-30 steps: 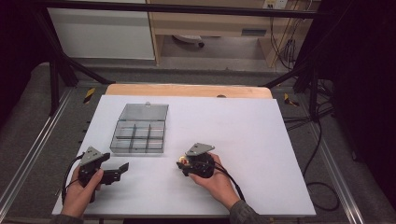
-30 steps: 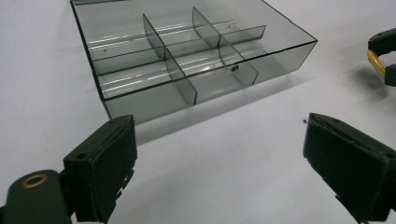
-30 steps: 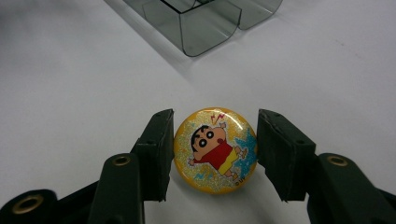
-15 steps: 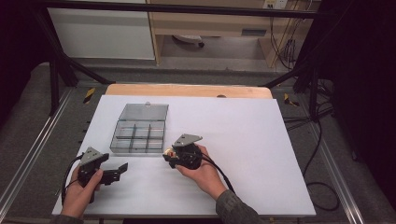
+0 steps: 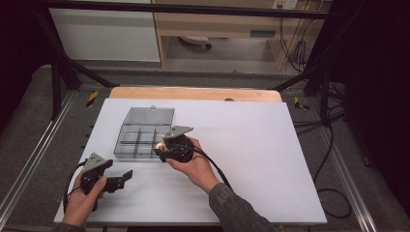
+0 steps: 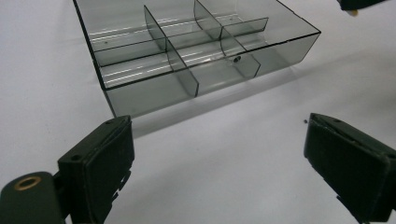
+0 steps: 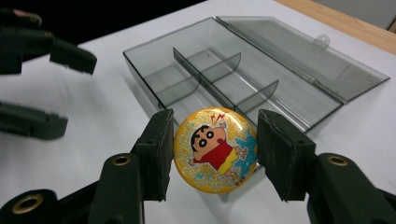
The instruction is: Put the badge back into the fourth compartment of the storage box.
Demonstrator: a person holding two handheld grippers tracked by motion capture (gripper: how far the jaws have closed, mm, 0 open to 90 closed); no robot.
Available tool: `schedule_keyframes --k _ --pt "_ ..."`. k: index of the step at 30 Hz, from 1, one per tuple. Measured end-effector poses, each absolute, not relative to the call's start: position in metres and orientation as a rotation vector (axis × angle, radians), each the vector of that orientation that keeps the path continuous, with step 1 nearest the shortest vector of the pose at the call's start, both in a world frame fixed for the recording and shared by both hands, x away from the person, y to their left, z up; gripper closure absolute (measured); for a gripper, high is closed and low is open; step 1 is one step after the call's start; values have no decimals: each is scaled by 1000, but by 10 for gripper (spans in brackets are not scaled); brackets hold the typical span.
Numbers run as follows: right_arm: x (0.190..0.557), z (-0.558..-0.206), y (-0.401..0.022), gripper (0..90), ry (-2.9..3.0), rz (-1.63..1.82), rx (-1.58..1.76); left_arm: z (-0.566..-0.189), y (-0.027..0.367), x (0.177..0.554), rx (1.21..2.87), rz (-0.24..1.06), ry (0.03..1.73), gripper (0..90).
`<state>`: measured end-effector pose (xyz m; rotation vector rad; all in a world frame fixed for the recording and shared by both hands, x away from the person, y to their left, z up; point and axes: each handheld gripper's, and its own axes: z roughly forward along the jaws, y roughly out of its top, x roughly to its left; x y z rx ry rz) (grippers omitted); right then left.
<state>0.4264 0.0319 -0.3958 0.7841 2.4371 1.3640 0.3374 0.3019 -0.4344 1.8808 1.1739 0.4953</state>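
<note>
Your right gripper (image 7: 215, 154) clamps the yellow cartoon badge (image 7: 215, 150) just at the near edge of the open organizer box (image 5: 143, 134); carrying step, likely. Next, ease it over a compartment and release. Your left gripper (image 6: 219, 158) hangs open beside the box.

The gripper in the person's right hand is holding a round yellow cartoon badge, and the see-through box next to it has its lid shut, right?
Not quite. The right gripper does hold the round yellow cartoon badge between its jaws, but the see-through box is open, not shut: its lid lies folded back flat on the table behind the compartments. The right gripper view shows this clearly.
</note>
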Motion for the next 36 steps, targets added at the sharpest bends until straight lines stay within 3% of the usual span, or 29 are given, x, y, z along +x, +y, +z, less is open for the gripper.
schedule_keyframes --k 17,36 --pt "446 -376 69 477 2429 1405 756 -436 301 337 1891 492 1173 87" --pt "465 -376 93 477 2422 1398 776 -435 300 338 1895 491 1164 86"
